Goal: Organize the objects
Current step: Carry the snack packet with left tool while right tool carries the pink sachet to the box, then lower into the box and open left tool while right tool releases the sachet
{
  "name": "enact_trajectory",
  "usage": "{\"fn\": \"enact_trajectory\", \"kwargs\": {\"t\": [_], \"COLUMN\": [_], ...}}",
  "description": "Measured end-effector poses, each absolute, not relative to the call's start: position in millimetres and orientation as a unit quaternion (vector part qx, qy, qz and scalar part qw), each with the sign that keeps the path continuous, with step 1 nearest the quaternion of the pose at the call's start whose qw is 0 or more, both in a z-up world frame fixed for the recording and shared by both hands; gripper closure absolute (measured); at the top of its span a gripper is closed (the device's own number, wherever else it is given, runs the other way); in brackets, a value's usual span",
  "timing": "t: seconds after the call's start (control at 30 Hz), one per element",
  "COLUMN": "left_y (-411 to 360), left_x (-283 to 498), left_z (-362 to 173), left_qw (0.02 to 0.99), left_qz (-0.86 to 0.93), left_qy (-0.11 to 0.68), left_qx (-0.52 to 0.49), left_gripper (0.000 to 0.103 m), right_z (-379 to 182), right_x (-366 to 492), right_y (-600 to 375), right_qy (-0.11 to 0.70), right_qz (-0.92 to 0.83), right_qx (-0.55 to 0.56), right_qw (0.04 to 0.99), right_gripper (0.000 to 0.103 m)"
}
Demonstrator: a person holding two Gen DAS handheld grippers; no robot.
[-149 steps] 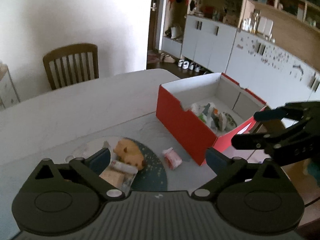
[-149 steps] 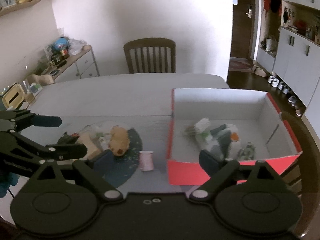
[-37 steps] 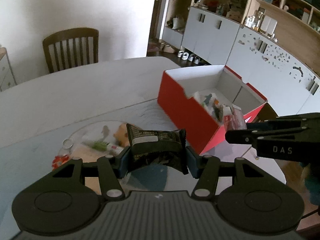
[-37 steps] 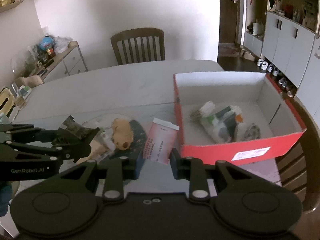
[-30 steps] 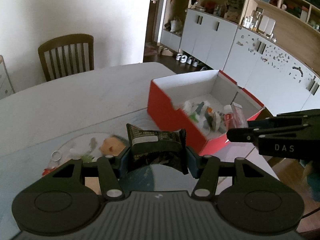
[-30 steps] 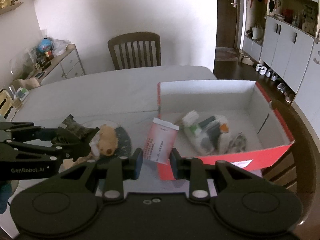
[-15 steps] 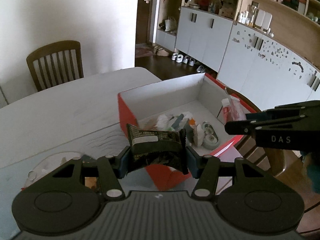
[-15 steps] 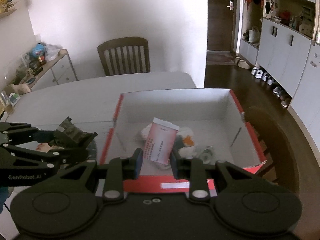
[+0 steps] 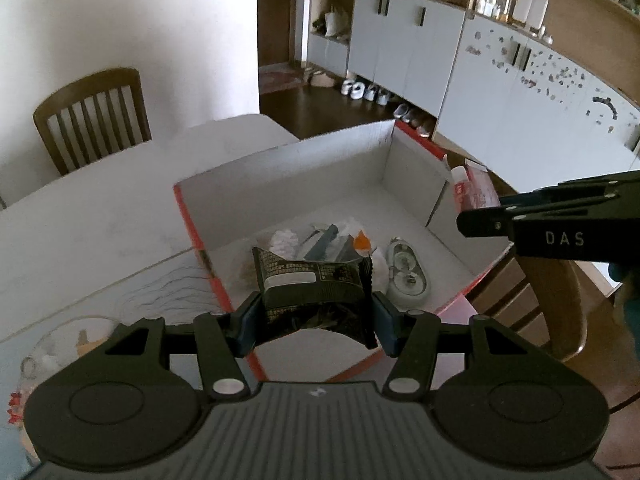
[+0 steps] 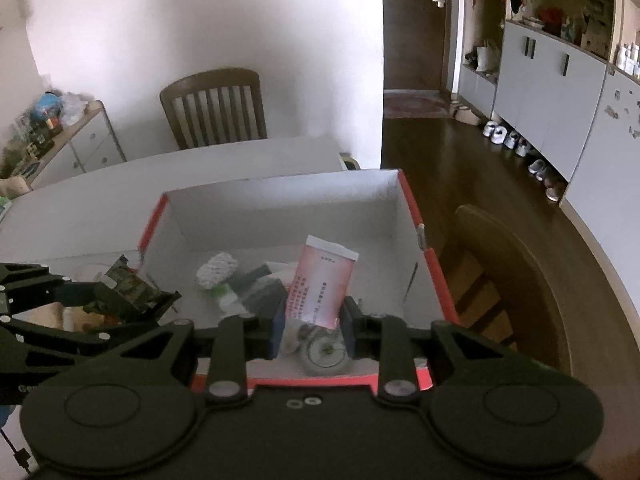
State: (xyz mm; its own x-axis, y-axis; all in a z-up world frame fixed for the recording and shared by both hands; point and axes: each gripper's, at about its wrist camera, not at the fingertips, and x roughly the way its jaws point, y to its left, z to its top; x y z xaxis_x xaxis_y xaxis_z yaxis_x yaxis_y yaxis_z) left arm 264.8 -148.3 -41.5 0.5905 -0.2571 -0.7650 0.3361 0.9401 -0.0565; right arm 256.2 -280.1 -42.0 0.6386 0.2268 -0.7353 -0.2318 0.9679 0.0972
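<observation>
Tilting downward above the red box, left tool clamps a dark packet, right tool a pink sachet.

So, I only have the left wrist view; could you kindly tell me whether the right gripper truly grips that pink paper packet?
Observer: Yes, its own camera shows the right gripper pressing both sides of the pink paper packet at its lower end.
Operator: Thank you. Is it above the red cardboard box?
Observer: Yes, it stands upright above the white floor of the red cardboard box, over a round clear item.
Operator: And my dark foil snack packet?
Observer: From there, the left gripper holds the dark foil snack packet at the box's left wall.
</observation>
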Motion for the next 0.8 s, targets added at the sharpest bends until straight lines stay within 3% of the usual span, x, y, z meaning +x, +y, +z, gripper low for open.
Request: {"fn": "enact_trajectory", "kwargs": {"t": [0.8], "left_y": [-193.9], "left_x": [328.6], "left_z": [-91.2], "left_qw": [0.861], "left_qz": [-0.137], "left_qy": [0.475], "left_qx": [0.122], "left_gripper": [0.046], "right_z": [-103.5], "right_x": [310.2], "right_y": [-283.9], "right_qy": [0.477], "right_qz": [0.135], "right_qx": [-0.055], "right_qw": [0.867], "right_gripper": [0.075]}}
